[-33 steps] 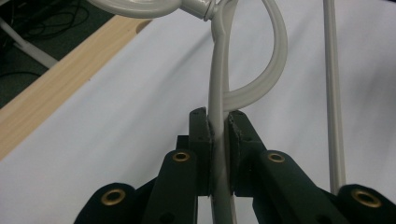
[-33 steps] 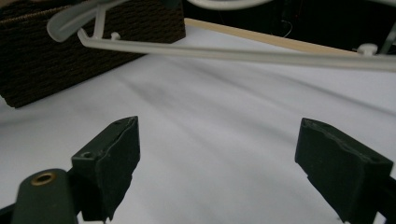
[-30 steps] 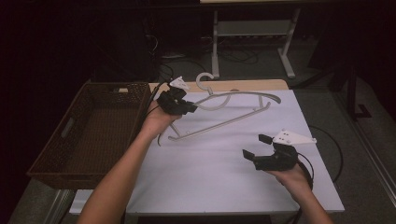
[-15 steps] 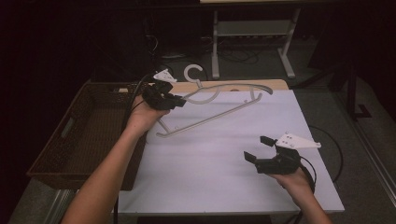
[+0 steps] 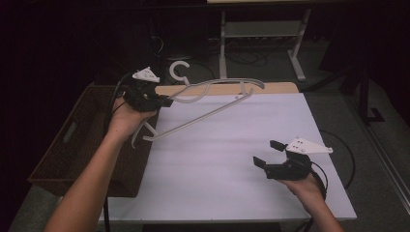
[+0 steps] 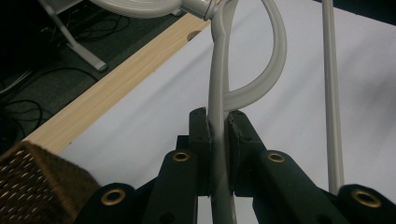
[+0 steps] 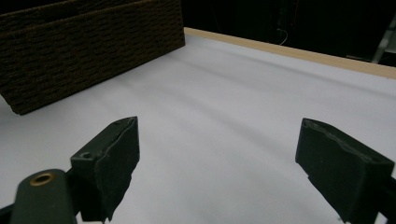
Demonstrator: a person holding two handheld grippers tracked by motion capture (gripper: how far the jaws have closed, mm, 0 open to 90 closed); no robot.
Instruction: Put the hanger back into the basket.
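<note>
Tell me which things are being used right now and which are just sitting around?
In use:
- white hanger, clamped in the left hand-held gripper
- brown basket beside it, probably

Just there:
- right hand-held gripper, open, holding nothing
- metal stand behind the table
- floor cables

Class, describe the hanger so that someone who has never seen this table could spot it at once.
Start at the white table, then look to its far left corner beside the brown wicker basket. There the left gripper holds a pale grey plastic hanger off the surface. Its hook and curved shoulders mark it out.
</note>
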